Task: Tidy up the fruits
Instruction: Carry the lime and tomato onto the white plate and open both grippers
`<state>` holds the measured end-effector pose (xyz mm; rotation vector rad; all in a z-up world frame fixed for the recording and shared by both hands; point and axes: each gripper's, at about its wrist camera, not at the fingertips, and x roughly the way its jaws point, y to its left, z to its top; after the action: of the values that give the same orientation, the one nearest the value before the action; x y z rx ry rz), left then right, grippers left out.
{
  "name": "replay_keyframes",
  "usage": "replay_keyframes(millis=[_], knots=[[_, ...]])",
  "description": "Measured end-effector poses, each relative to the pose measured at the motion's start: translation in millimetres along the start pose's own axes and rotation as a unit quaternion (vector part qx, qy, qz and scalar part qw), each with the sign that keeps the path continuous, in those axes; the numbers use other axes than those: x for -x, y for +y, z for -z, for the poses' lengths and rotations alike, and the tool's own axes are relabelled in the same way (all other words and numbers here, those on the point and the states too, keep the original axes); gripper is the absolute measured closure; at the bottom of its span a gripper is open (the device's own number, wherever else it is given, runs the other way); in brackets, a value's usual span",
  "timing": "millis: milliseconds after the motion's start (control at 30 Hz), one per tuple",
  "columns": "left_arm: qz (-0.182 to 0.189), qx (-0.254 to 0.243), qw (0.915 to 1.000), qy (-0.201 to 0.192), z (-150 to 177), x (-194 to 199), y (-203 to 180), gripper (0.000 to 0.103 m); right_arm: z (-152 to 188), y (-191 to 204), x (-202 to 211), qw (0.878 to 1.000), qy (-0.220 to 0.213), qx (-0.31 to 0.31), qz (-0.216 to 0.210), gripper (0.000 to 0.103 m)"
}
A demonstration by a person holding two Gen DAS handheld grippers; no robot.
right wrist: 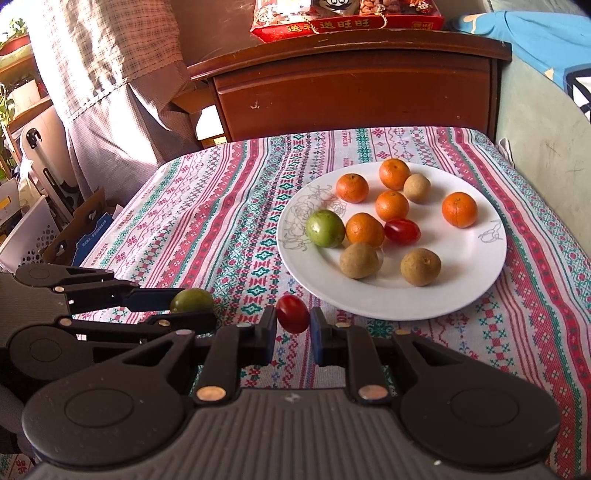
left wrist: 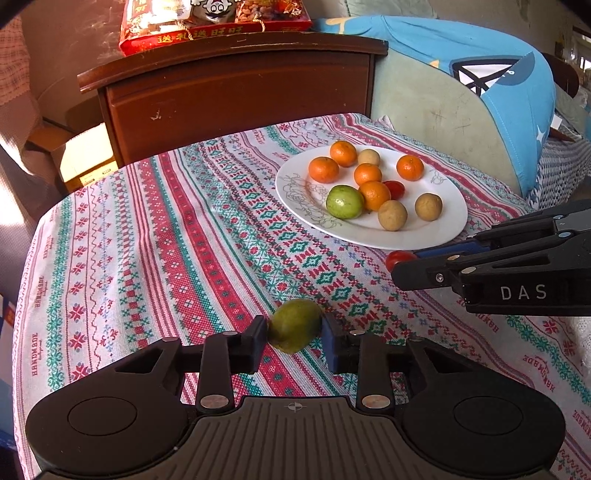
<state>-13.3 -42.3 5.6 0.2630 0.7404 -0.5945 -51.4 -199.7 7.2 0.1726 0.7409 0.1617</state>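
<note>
My left gripper (left wrist: 294, 332) is shut on a green fruit (left wrist: 294, 325), held just over the patterned tablecloth (left wrist: 166, 240). My right gripper (right wrist: 293, 323) is shut on a red cherry tomato (right wrist: 293, 313), near the front edge of the white plate (right wrist: 476, 273). The plate (left wrist: 448, 210) holds several oranges (right wrist: 459, 209), three brown fruits (right wrist: 420, 266), a green fruit (right wrist: 325, 228) and a red tomato (right wrist: 402, 231). In the right wrist view the left gripper (right wrist: 192, 308) with its green fruit (right wrist: 192, 300) lies at the left. In the left wrist view the right gripper (left wrist: 400, 260) reaches in from the right with the tomato (left wrist: 397, 258).
A dark wooden cabinet (left wrist: 236, 96) stands behind the table with a red snack box (left wrist: 214, 22) on top. A blue and green cushioned seat (left wrist: 480, 85) is at the right. A curtain (right wrist: 107, 92) and boxes (right wrist: 85, 225) are left of the table.
</note>
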Motion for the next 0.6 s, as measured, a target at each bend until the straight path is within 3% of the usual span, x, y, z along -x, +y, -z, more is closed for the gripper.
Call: replay_keyframes(millis=[267, 600], knots=[[-0.004, 0.046, 0.9982, -0.038, -19, 6, 4, 0.076, -9, -5, 8, 1.000, -0.021, -0.009, 0.003, 0.084], [0.023, 0.085, 0.9931, -0.077, -71, -13, -4, 0.076, -37, -41, 16, 0.994, -0.077, -0.054, 0.049, 0.084]])
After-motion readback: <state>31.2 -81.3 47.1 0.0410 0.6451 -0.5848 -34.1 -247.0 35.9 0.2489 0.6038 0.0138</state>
